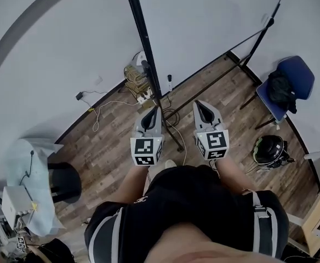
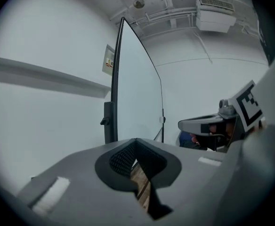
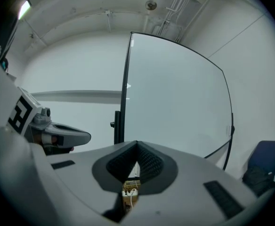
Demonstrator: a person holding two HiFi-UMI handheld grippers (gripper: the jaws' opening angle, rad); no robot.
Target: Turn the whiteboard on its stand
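Black-framed whiteboard (image 3: 175, 102) is standing ahead of the jaws; left gripper (image 2: 136, 145) and right gripper (image 3: 137, 147) are carrying nothing, jaws together. Pushing its near edge slowly seems safest.

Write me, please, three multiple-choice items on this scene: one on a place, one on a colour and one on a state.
1. Where is the blue chair in the head view?
A. at the left
B. at the right
C. between the grippers

2. What colour is the frame of the whiteboard?
A. black
B. red
C. yellow

3. How do the jaws of the left gripper stand?
A. wide apart
B. clamped on the frame
C. together, with nothing between them

Answers:
1. B, the chair stands near the right edge of the head view.
2. A, dark edging runs round the white panel.
3. C, the left gripper view shows the jaws meeting at the tip.
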